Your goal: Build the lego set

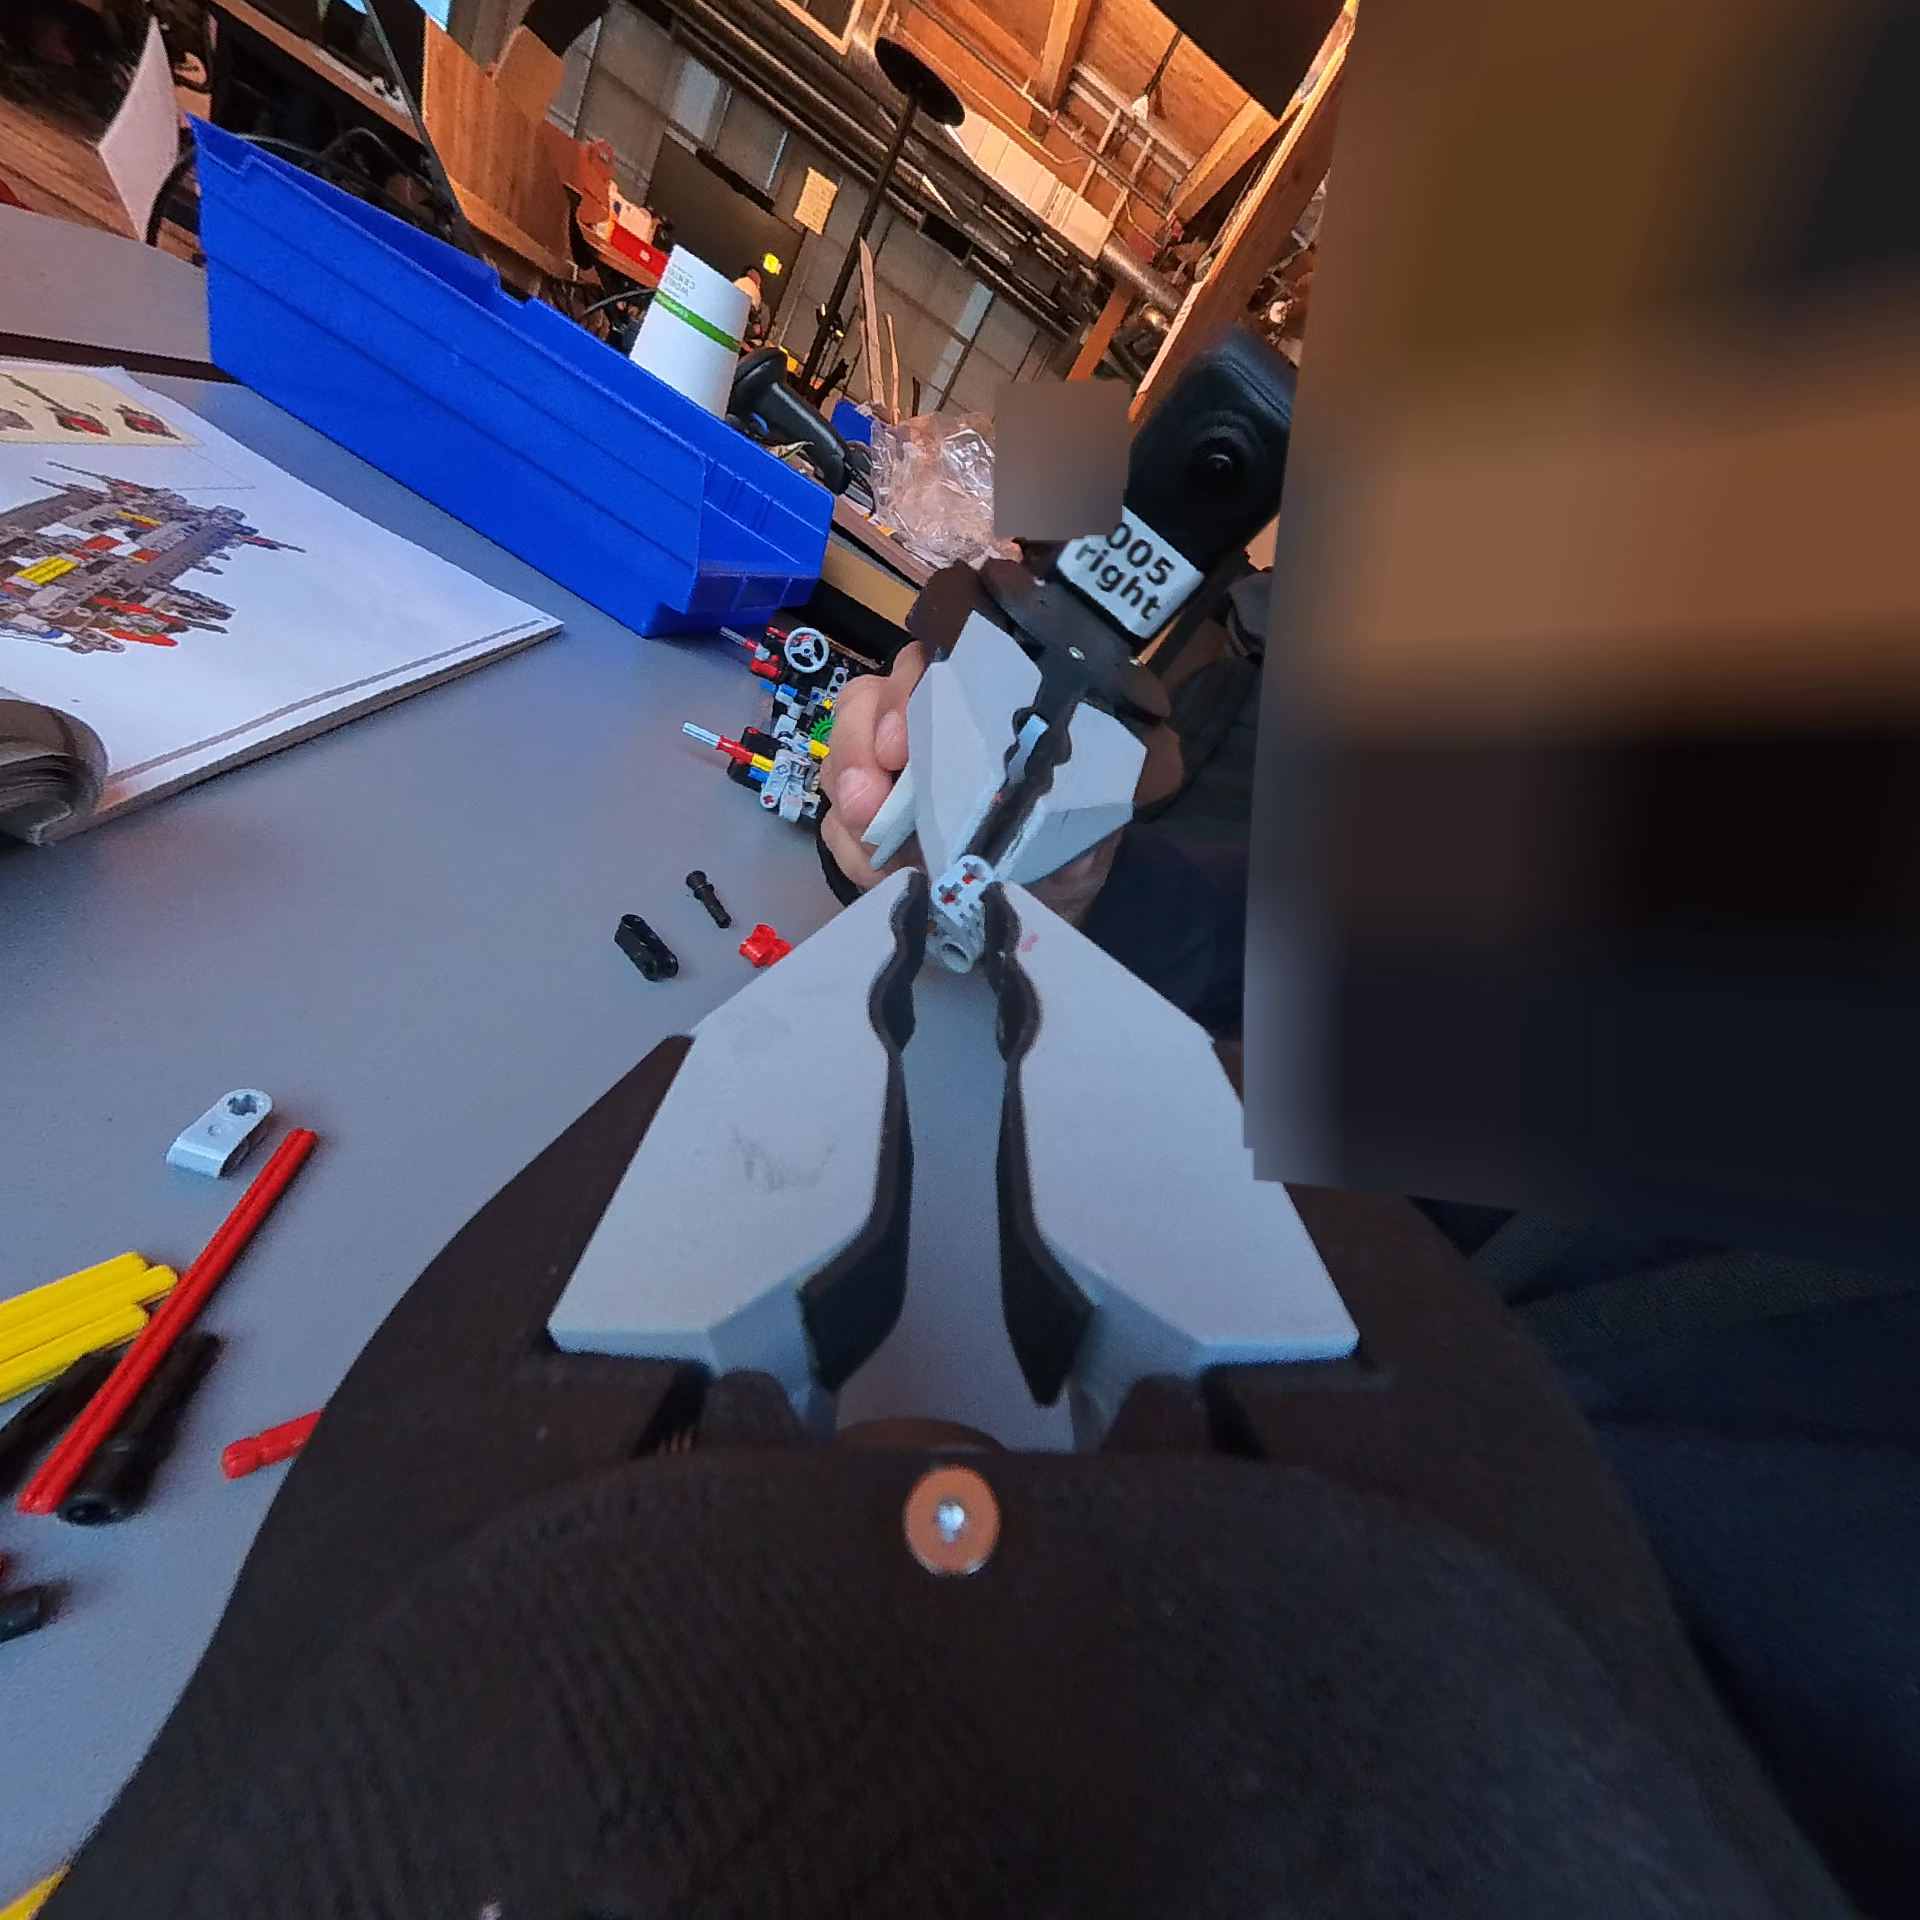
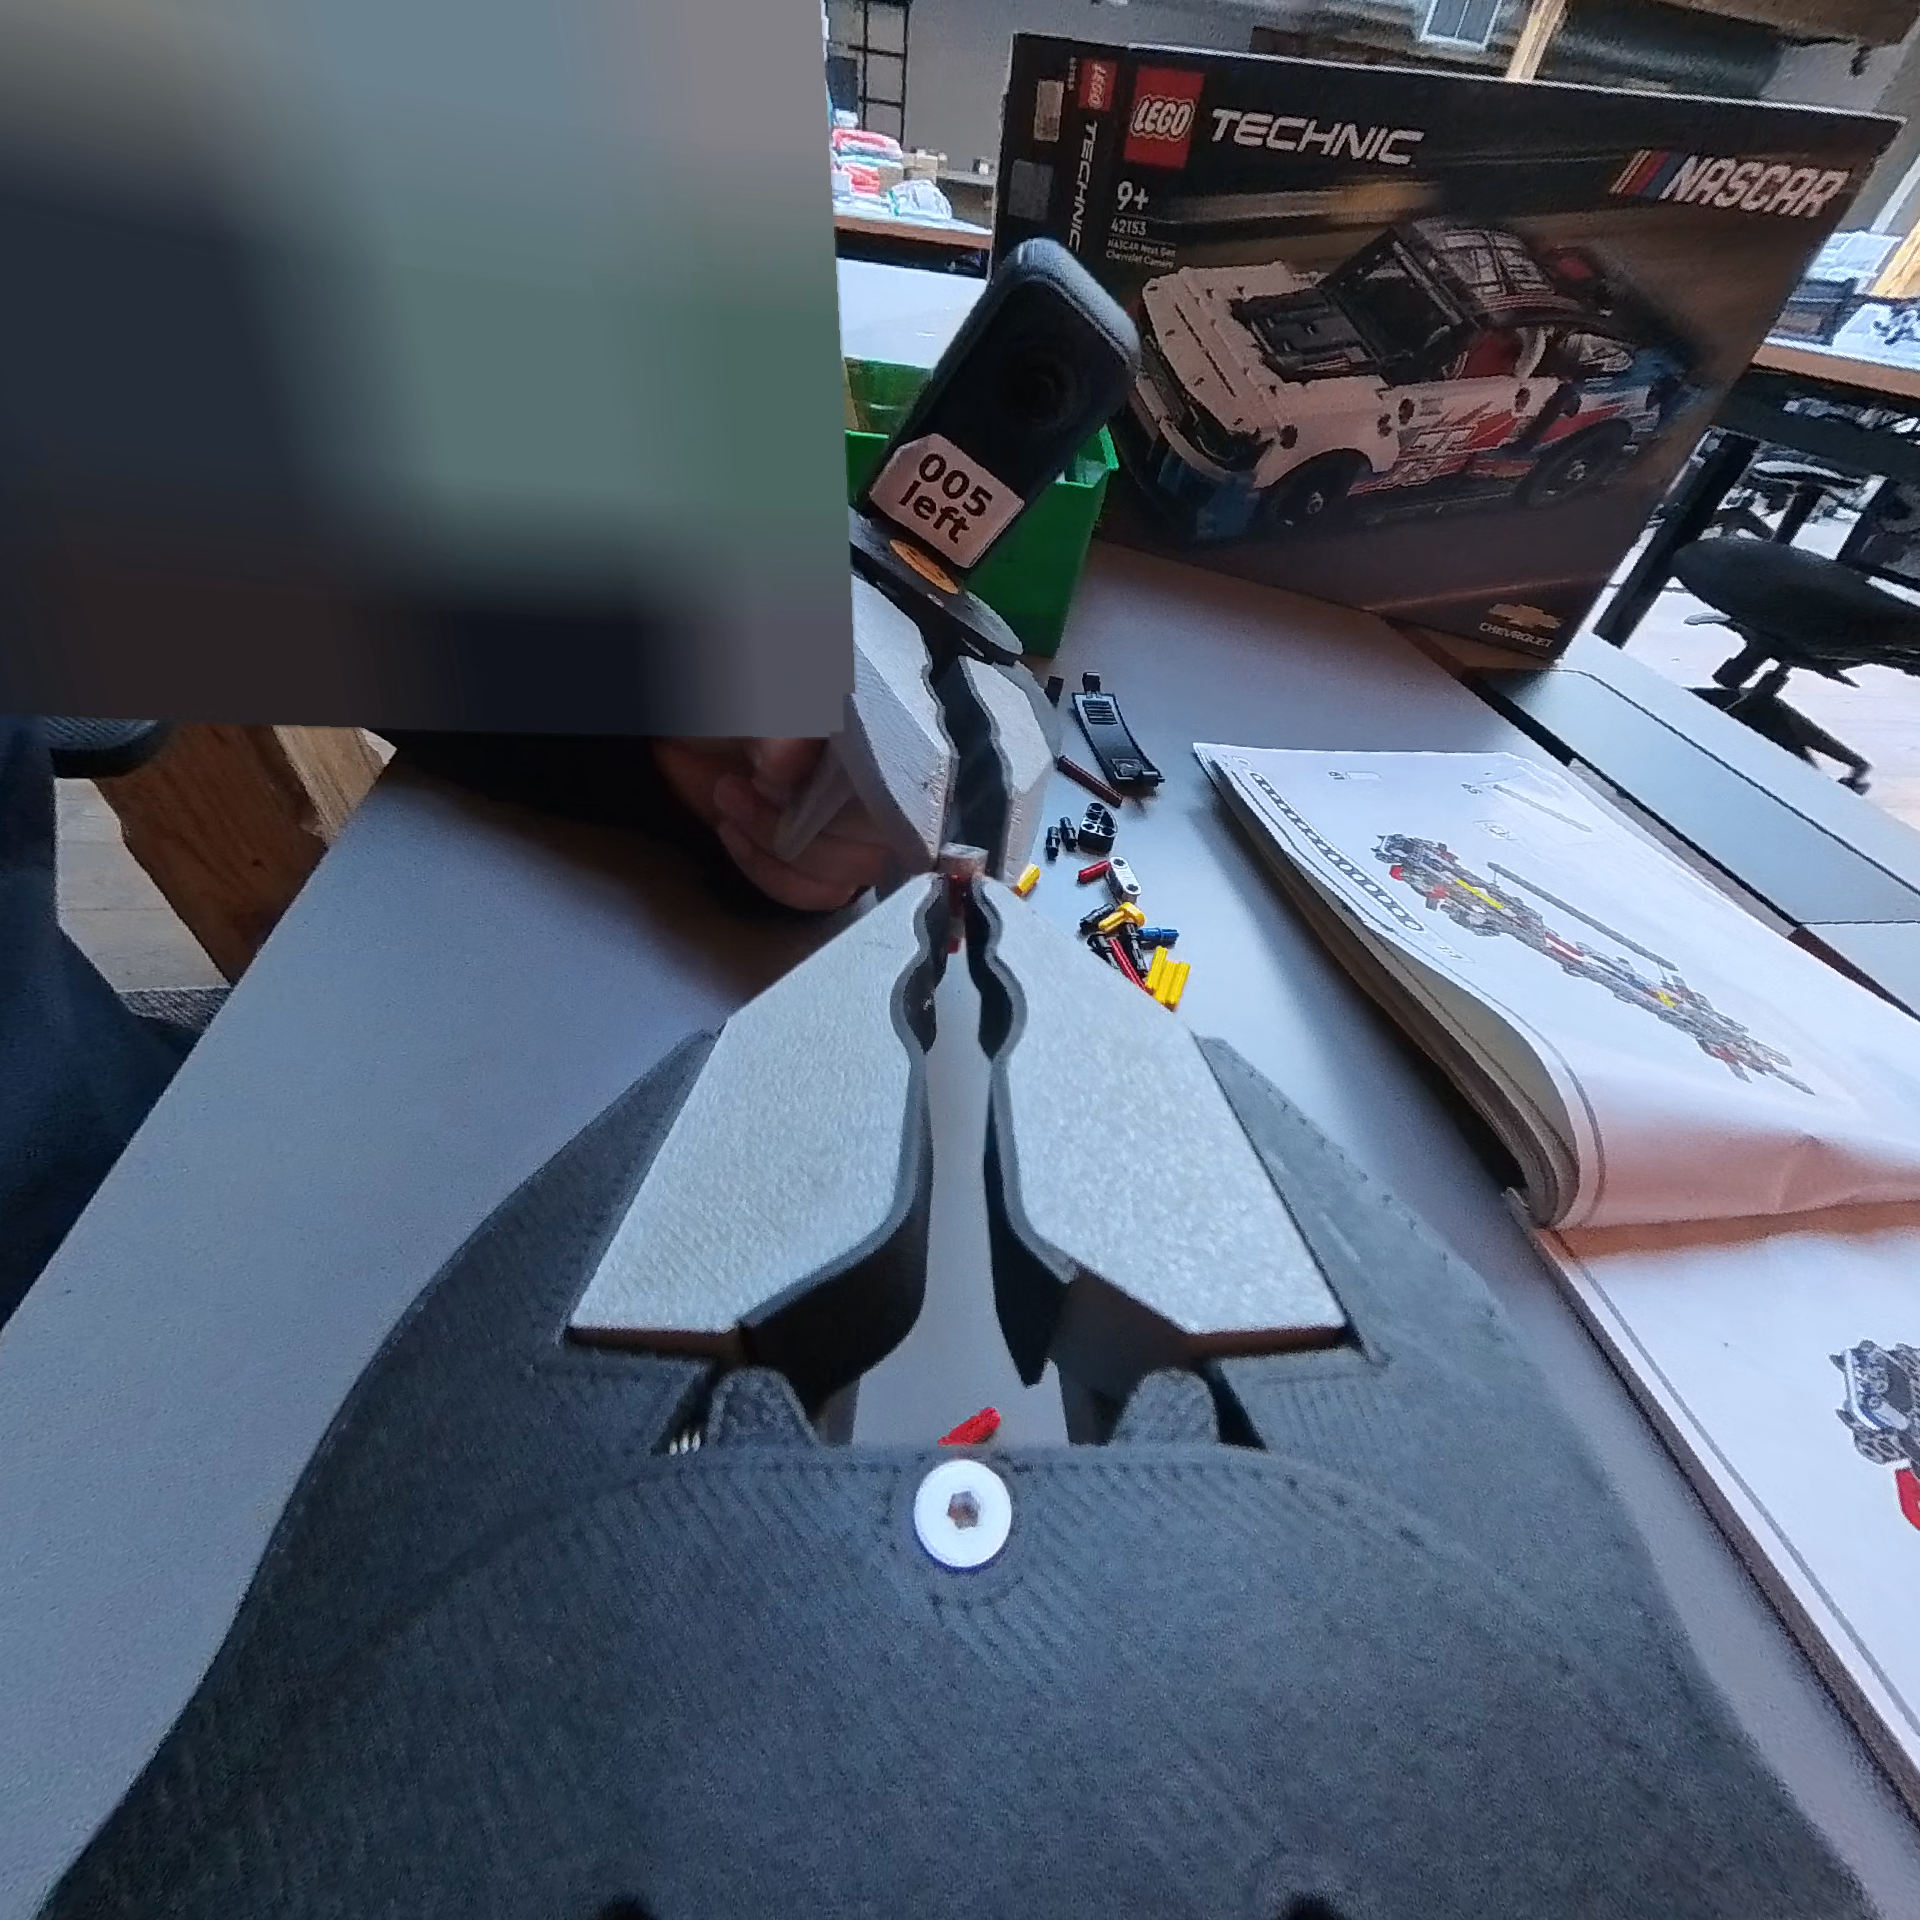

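Note:
My left gripper is shut on a small light grey connector with red showing in its cross holes, held above the grey table. My right gripper is shut on a thin dark red pin, and its tip meets the grey connector. In the left wrist view the right gripper comes down from above and touches the connector's top. In the right wrist view the left gripper faces mine, tip to tip. A hand holds the right gripper.
A blue bin, an open instruction booklet and a small partial assembly lie on the table. Loose black, red and yellow parts lie around. A printed set box and a green bin stand behind.

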Demonstrator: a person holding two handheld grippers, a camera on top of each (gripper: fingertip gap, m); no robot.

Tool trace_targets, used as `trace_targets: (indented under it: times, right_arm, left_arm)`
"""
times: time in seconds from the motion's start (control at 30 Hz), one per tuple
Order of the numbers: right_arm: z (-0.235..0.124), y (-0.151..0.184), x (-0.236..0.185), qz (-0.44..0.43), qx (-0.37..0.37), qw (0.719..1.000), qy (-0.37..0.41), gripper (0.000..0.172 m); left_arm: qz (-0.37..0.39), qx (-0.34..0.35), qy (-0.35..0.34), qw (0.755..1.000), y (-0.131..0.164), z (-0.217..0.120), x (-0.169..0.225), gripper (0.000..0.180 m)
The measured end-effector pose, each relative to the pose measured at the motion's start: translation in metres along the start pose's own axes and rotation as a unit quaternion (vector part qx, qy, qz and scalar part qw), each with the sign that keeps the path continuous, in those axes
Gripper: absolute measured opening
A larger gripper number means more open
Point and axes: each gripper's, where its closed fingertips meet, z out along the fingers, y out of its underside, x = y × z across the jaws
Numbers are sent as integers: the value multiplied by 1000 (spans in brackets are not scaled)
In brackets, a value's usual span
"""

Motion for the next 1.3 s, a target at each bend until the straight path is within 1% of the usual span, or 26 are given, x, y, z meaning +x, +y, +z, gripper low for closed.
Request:
trace_targets:
  times: [0.03, 0.1, 0.27, 0.47, 0.53, 0.6, 0.67, 0.77, 0.9, 1.0, 1.03, 1.07, 1.1, 1.13, 1.17, 1.2, 1.23, 1.27, 1.3]
  right_arm:
    - [0, 1, 0, -7, -2, 1000, 3, 0]
    - [1, 2, 0, -10, -7, 1000, 5, 0]
    - [2, 4, 3, 11, -6, 1000, 14, 0]
    - [3, -3, 7, 57, 9, 998, 25, 0]
    - [5, 3, 8, 29, -24, 999, 37, 0]
    - [9, 12, 9, -19, -75, 996, 50, 0]
    - [13, 19, 10, -38, -110, 992, 52, 0]
    - [20, 30, 12, -68, -149, 985, 59, 0]
    - [27, 39, 14, -107, -184, 974, 78, 0]
    - [27, 43, 14, -124, -200, 968, 86, 0]
    - [27, 52, 17, -130, -228, 961, 91, 0]
    - [28, 76, 16, -135, -281, 947, 81, 0]
    - [36, 88, 2, -127, -286, 949, 47, 0]
    - [43, 79, -12, -122, -250, 960, 25, 0]
    - [44, 68, -9, -122, -228, 965, 40, 0]
    - [43, 55, -2, -96, -199, 974, 50, 0]
    - [39, 49, 6, -49, -182, 981, 52, 0]
    - [35, 54, 13, -16, -192, 980, 54, 0]
    - [33, 62, 19, 1, -199, 978, 61, 0]
  left_arm:
    - [0, -1, -2, 1000, 0, 0, -1, 9]
    - [0, -2, -1, 1000, 0, 0, 0, 9]
    - [3, 0, -14, 1000, 0, 0, -3, 9]
    - [8, 32, -23, 999, -7, 0, -2, 9]
    - [13, 16, -41, 999, -4, -1, -7, 8]
    - [43, -11, -67, 997, 0, -2, -11, 8]
    - [77, -44, -97, 991, 6, -5, -16, 7]
    - [87, -77, -129, 985, 13, -11, -25, 7]
    - [107, -112, -152, 976, 20, -16, -32, 6]
    - [119, -119, -158, 973, 21, -16, -32, 6]
    - [131, -93, -121, 979, 16, -11, -19, 6]
    - [128, -48, -84, 987, 6, -6, -2, 4]
    - [133, -67, -88, 985, 12, 0, -1, 5]
    - [168, -107, -131, 971, 23, 0, -14, 4]
    - [165, -93, -146, 971, 16, -4, -20, 5]
    - [137, -89, -150, 975, 13, -13, -29, 6]
    - [98, -64, -136, 984, 5, -21, -31, 6]
    - [82, -20, -113, 990, -7, -28, -27, 6]
    - [74, 7, -100, 992, -15, -33, -25, 7]
